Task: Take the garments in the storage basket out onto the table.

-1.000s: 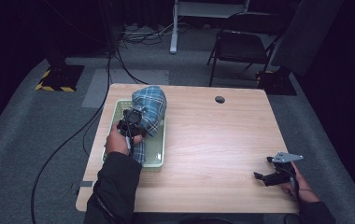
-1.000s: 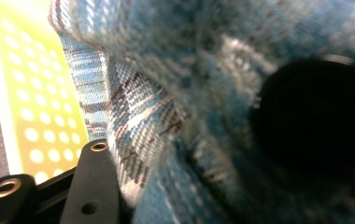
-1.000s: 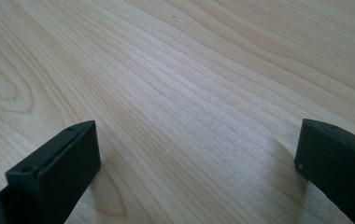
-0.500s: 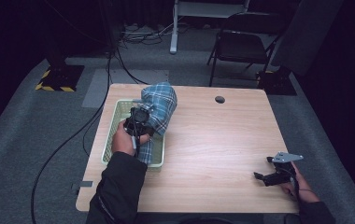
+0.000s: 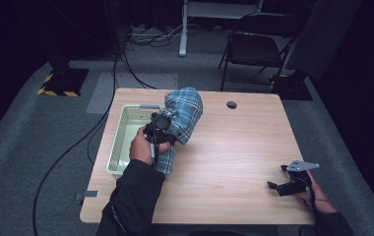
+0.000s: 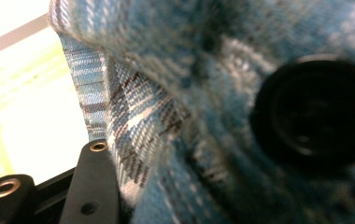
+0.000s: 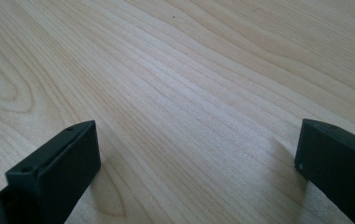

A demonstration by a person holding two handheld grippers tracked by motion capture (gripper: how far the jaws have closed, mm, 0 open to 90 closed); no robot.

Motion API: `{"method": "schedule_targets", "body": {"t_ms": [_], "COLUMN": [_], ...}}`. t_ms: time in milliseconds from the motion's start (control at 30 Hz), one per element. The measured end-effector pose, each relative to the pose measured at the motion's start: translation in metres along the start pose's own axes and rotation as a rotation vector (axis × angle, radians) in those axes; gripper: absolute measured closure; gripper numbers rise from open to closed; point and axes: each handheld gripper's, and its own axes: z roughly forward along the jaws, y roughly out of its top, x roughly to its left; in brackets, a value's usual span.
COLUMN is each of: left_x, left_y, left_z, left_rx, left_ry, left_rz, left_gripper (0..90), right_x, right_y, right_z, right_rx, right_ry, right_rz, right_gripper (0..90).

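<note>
The blue plaid cloth (image 5: pixel 182 115) is bunched up and held aloft at the right rim of the pale green basket (image 5: pixel 121 140), partly over the bare tabletop beside it, w/ one corner trailing down near the basket's front right corner. The left gripper (image 5: pixel 161 129) has it: in the left gripper view the weave (image 6: pixel 175 116) is pressed hard against the one black jaw that shows, so I'd say it's clamped on the fabric. The right gripper (image 5: pixel 287 184) sits well away from the basket, at the table's far right front; its view has both jaws spread wide over plain wood (image 7: pixel 175 84), nothing between them.

Risks, as I judge it: the grip looks to be on a single fold, so the bundle could slip out if swung fast. The hanging corner could also snag on the basket rim & drag the light basket along or tip it, esp. since nothing is steadying it. The cloth could unfurl & flop half in, half out.

The basket looks empty where I can see its floor, though the part nearest the cloth is hidden by hand & fabric. No other containers on the table (image 5: pixel 234 147).
</note>
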Motion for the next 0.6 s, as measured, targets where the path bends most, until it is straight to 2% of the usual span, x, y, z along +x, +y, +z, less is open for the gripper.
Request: {"method": "schedule_targets", "body": {"t_ms": [200, 600], "left_x": [-0.017, -0.04], "left_y": [0.006, 0.016], "left_z": [0.003, 0.01], "left_rx": [0.001, 0.007], "left_ry": [-0.031, -0.055], "left_rz": [0.044, 0.087], "left_gripper": [48.0, 47.9], "right_x": [0.0, 0.0], "right_y": [0.0, 0.0], "right_z": [0.0, 0.0], "right_rx": [0.0, 0.0], "right_ry": [0.0, 0.001], "right_rz": [0.0, 0.001], "right_gripper": [0.1, 0.1]}}
